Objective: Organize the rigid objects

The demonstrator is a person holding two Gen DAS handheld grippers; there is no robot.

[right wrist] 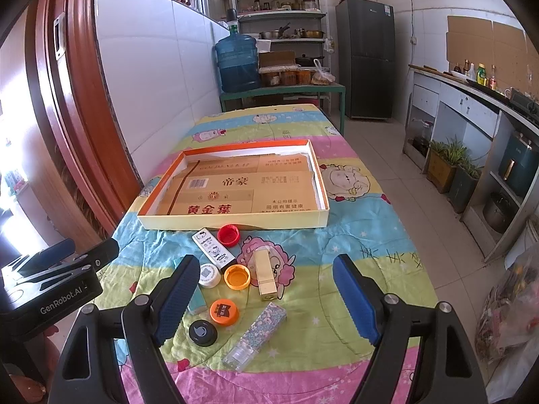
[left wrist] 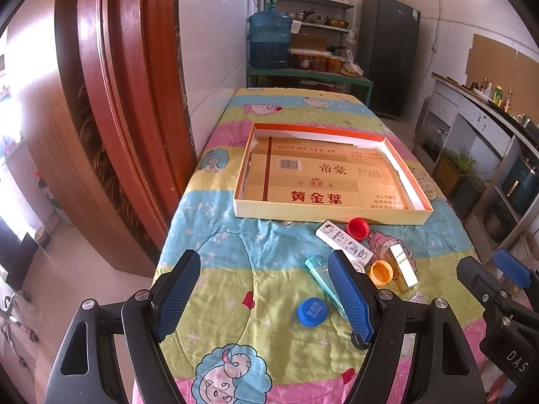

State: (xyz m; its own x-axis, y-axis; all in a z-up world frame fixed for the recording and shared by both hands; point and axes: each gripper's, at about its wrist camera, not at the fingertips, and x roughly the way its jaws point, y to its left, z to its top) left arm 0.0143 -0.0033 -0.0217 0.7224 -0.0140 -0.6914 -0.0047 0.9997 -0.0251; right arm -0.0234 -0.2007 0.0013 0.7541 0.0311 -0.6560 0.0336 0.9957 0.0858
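Observation:
A shallow cardboard box with an orange rim lies open on the quilt-covered table. In front of it lie small items: a red cap, a white cartoon lighter, an orange cap, a gold lighter, a white round lid, an orange printed cap, a black cap, a floral lighter, a teal lighter and a blue cap. My left gripper is open above the blue cap. My right gripper is open above the floral lighter.
A wooden door frame stands left of the table. Behind the table are a green bench with a water jug, shelves and a black fridge. A counter and potted plants line the right wall.

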